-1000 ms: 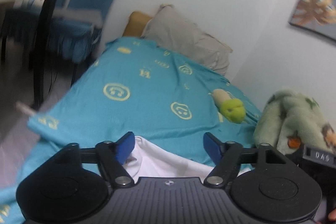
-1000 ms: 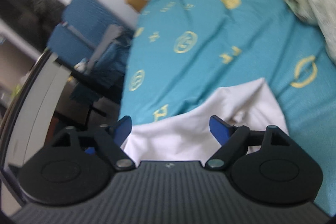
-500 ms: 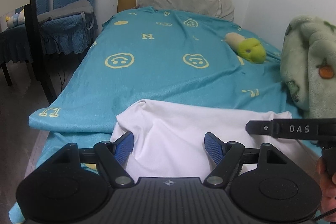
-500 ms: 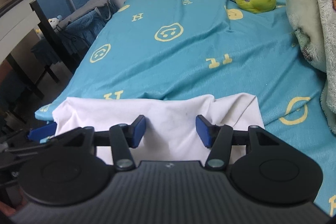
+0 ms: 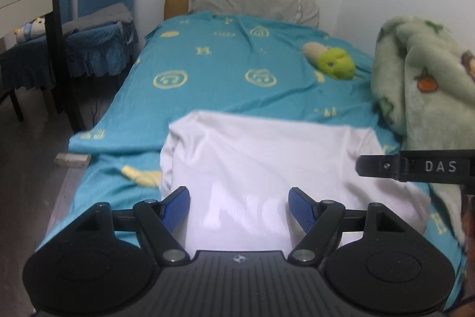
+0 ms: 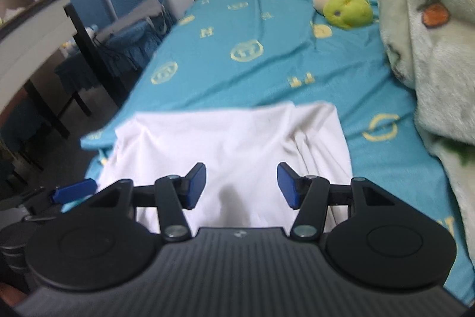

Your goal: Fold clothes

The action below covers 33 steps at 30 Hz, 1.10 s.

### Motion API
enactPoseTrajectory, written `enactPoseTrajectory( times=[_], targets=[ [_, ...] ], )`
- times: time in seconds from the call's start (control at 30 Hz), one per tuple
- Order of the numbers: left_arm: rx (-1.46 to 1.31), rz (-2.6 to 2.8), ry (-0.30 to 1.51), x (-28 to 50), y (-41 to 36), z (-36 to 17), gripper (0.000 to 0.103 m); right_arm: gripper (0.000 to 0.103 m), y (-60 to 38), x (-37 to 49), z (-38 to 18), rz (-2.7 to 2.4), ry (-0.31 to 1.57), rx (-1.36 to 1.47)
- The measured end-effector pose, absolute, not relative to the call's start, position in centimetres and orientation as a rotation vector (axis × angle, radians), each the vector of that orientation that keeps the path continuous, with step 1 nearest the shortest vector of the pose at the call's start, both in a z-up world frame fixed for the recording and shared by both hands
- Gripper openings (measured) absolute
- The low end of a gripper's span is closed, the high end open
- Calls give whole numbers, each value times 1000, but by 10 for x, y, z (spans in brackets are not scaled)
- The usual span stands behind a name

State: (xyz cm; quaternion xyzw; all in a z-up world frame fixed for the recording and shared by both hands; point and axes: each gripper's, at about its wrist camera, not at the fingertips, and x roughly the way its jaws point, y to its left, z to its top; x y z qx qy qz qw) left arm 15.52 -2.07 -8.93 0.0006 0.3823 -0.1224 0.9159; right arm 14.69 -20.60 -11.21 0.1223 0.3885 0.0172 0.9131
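where the teal bedsheet [image 5: 225, 70] covers the bed, a white garment [image 5: 267, 156] lies flat at its near end, left of the green fleece blanket [image 5: 427, 85]. a green plush toy [image 5: 335, 63] rests farther up the sheet. the left gripper [image 5: 239, 205] hovers above the garment, jaws wide apart, gripping nothing. the right gripper [image 6: 241, 185] hovers likewise, jaws narrower but parted, also empty.

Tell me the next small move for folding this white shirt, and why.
Probably lower both grippers to the white shirt's near edge and pinch it. The left gripper and right gripper hover open above the cloth, gripping nothing, and the shirt lies spread on the teal sheet, not yet folded.
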Motion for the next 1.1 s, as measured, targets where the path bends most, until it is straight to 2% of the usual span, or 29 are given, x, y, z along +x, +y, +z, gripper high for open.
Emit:
enactPoseTrajectory(
  times=[0.2,0.57,0.7,0.87,0.97,1.1],
  targets=[
    [-28,-221,841,153,-18,-99,76,55,-210,157,-143,15,940,258],
    [-177,-197,1000,124,-14,-70,80,55,-218,158,-147,27,950,307],
    [-327,-196,1090,117,-10,-69,84,55,-217,159,-146,26,955,308],
    [-520,-106,1212,132,2,-108,84,55,-218,159,-145,27,954,330],
    [-745,-85,1194,137,22,-131,84,55,-222,156,-144,29,949,356],
    [-963,-82,1083,134,47,-145,84,55,-227,157,-146,28,948,394]
  ],
)
